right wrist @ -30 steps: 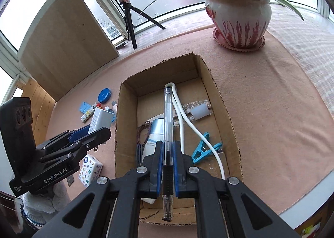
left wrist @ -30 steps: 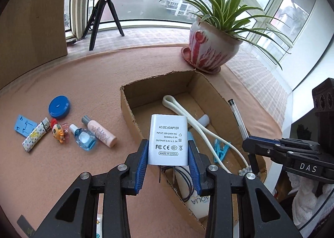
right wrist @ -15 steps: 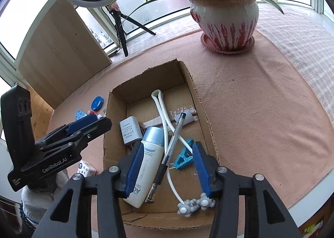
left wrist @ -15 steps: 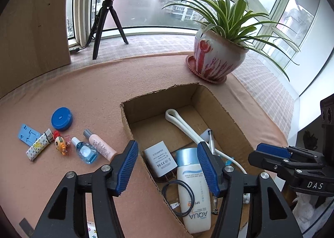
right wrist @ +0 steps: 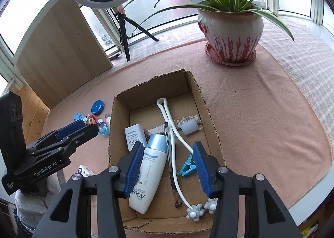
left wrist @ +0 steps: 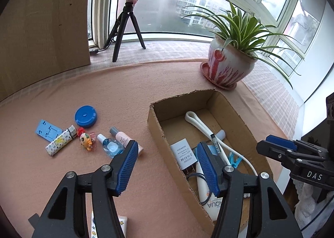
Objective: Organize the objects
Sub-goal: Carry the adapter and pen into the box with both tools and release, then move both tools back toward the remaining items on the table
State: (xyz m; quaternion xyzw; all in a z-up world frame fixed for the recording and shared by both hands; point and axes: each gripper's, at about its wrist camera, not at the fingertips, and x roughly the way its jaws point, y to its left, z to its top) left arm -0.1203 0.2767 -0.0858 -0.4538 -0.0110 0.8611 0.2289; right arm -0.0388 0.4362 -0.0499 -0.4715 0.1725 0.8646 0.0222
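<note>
On the left of the pink cloth (left wrist: 146, 91) we note loose items: a blue round case (left wrist: 86, 113), a patterned lighter (left wrist: 60, 143), two small bottles (left wrist: 117, 142). The left gripper (left wrist: 167, 167) stands spread, nothing between its pads. Right of it, the cardboard box (right wrist: 117, 117) holds the white adapter (right wrist: 134, 136), AQUA tube (right wrist: 149, 173) and pen (right wrist: 170, 158). The right gripper (right wrist: 165, 167) hangs spread above them, gripping nothing.

1. I read this as a home sunroom or enclosed balcony: curved windows (left wrist: 158, 18) across the frame top, apartment blocks outside.
2. Potted spider plant (right wrist: 230, 27) upper right on its saucer.
3. Ring light on a tripod (right wrist: 123, 29) upper left.
4. Pink cloth (left wrist: 114, 87) over the table.
</note>
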